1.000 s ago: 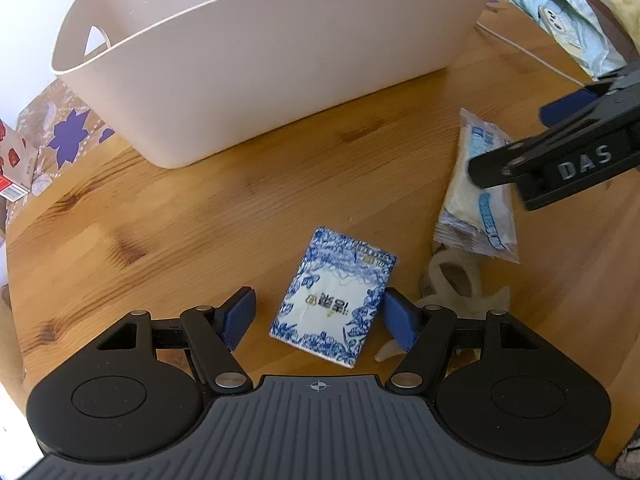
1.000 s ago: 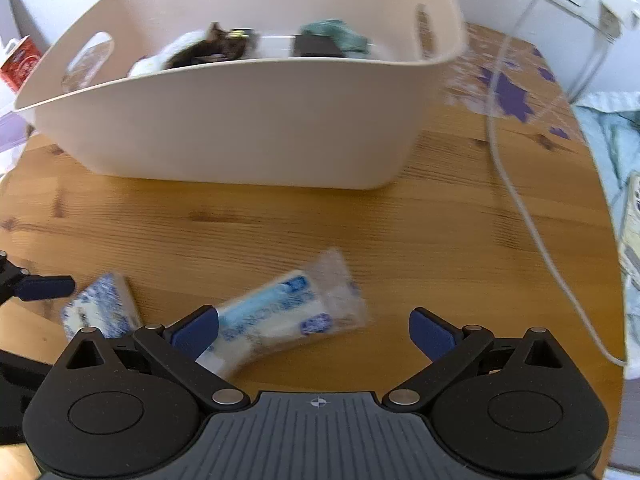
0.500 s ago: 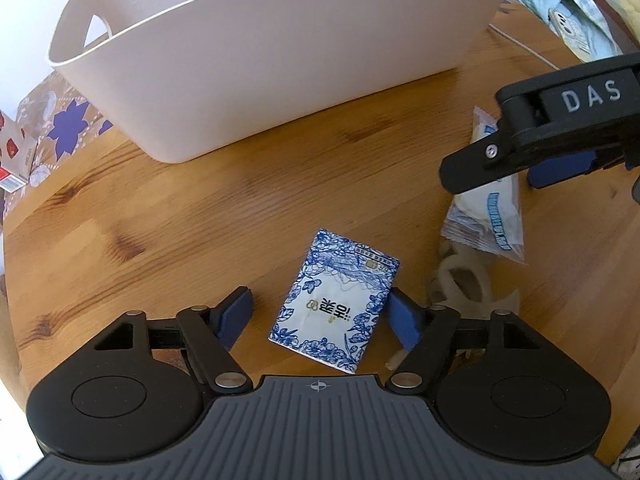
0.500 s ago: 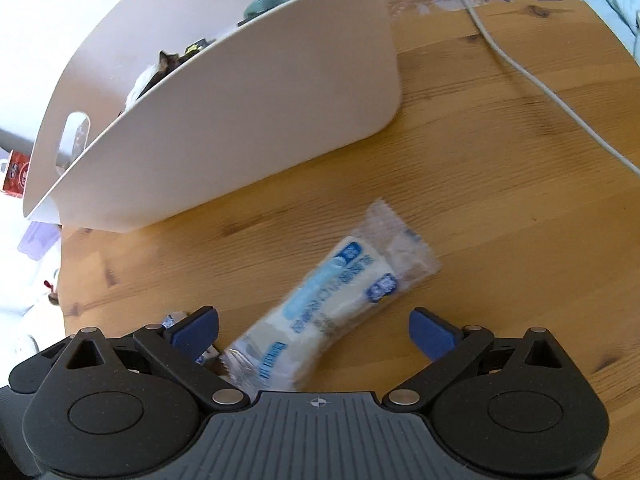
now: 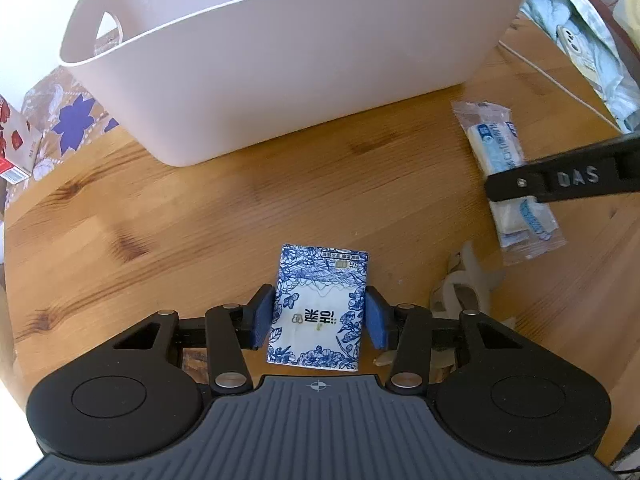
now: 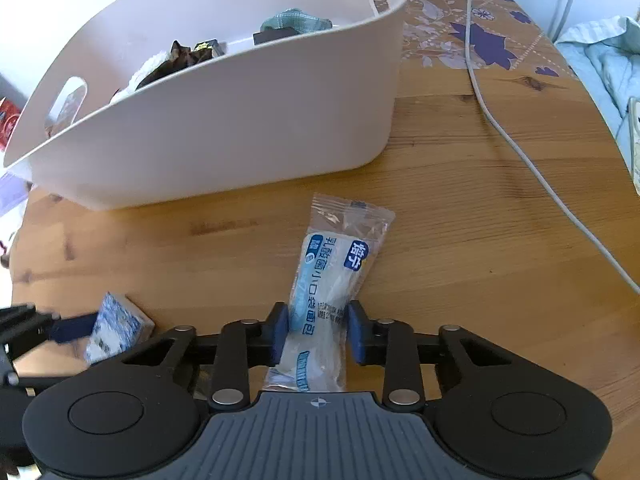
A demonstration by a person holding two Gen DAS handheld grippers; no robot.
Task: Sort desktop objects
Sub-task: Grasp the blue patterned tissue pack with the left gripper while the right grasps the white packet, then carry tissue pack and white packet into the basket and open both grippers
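Note:
A blue-and-white tissue pack [image 5: 320, 304] lies on the wooden table, and my left gripper [image 5: 319, 316] is shut on its two long sides. The pack also shows at the left of the right wrist view [image 6: 118, 326]. A clear bread packet with blue print [image 6: 332, 280] lies on the table, and my right gripper [image 6: 319, 332] is shut on its lower half. The packet shows in the left wrist view [image 5: 508, 176] under the right gripper's black finger. A cream tub [image 5: 280, 60] with several items inside stands behind both; it also shows in the right wrist view [image 6: 224, 128].
A cream plastic piece [image 5: 464, 284] lies right of the tissue pack. A white cable [image 6: 520, 148] crosses the table on the right. Pale blue cloth [image 5: 580, 36] lies off the right edge. A red-and-white box [image 5: 12, 148] sits at the far left.
Both grippers have closed: the left on the tissue pack, the right on the bread packet. The tissue pack has been squared up between the left fingers.

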